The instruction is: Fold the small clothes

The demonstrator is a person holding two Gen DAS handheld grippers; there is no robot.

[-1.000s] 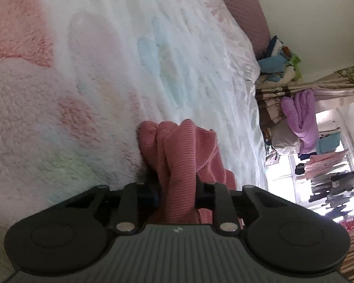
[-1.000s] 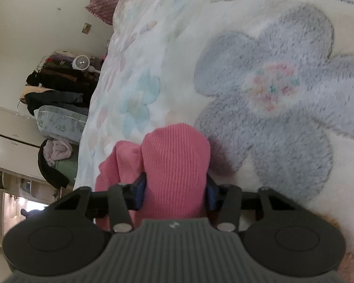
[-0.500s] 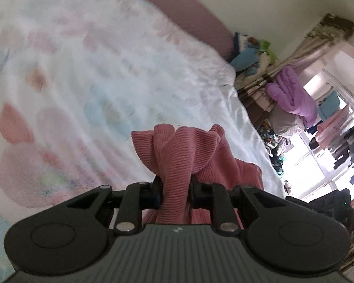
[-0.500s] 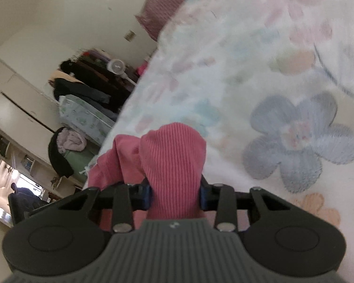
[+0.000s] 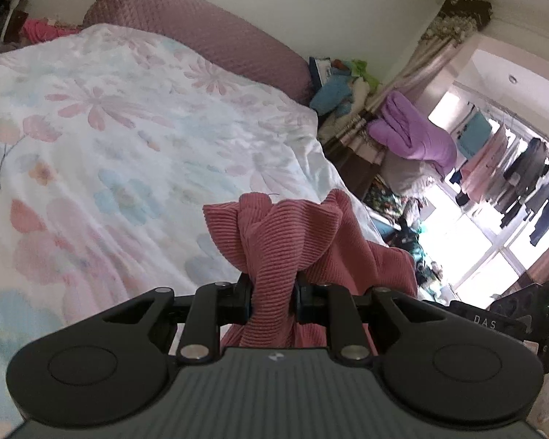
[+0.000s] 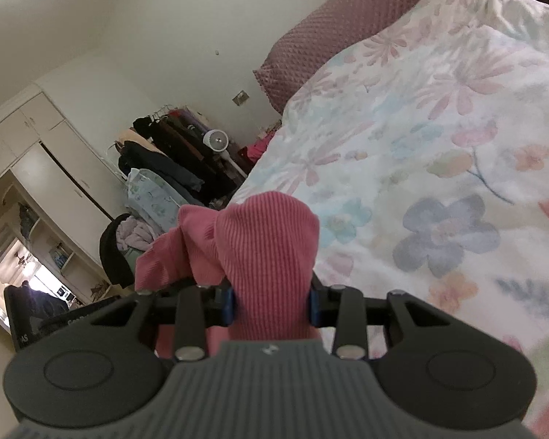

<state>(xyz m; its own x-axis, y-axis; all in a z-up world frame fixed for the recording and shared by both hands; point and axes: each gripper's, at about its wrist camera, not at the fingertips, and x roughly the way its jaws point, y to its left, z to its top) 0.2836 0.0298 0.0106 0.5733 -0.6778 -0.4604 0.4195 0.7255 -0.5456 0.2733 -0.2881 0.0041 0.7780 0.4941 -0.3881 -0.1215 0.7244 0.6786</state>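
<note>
Floral bedspread [image 5: 135, 139] | pink garment [image 5: 274, 248] clamped | lettering possibly "DAS"

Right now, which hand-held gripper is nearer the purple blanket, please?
Right. The right hand-held gripper, whose jaws just closed further on the pink garment, sits on the purple blanket's side; the left hand-held gripper holds it farther off.

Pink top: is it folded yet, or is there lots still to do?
Not folded yet. Done: the pink top is picked up off the bed. In hand: the left gripper and right gripper each pinch a bunched part of it, and it hangs crumpled between them. Left: spread it flat on the bed, then make every fold. No neat edge or crease shows anywhere.
</note>
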